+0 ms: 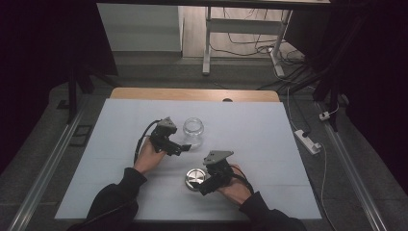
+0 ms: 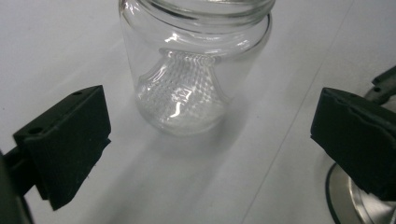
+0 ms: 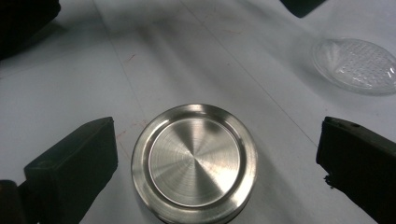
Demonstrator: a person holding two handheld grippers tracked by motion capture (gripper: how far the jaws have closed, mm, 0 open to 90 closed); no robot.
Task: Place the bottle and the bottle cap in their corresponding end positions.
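A clear glass jar (image 1: 193,131) stands upright and lidless on the white mat (image 1: 110,159). My left gripper (image 1: 184,148) sits just in front of it, open. In the left gripper view the jar (image 2: 187,70) is a little beyond the wide-apart jaws of the left gripper (image 2: 212,119), untouched. A round steel lid (image 1: 194,178) lies flat on the mat nearer the person. My right gripper (image 1: 204,186) is at the lid's right side, open. In the right gripper view the lid (image 3: 194,161) lies between the spread jaws of the right gripper (image 3: 217,140), with gaps on both sides.
The mat covers a wooden table (image 1: 192,94) whose far edge shows. Beyond it are a desk frame (image 1: 208,43) and cables on the floor; a power strip (image 1: 308,141) lies off the right edge. The jar's base (image 3: 357,65) appears at the upper right of the right gripper view.
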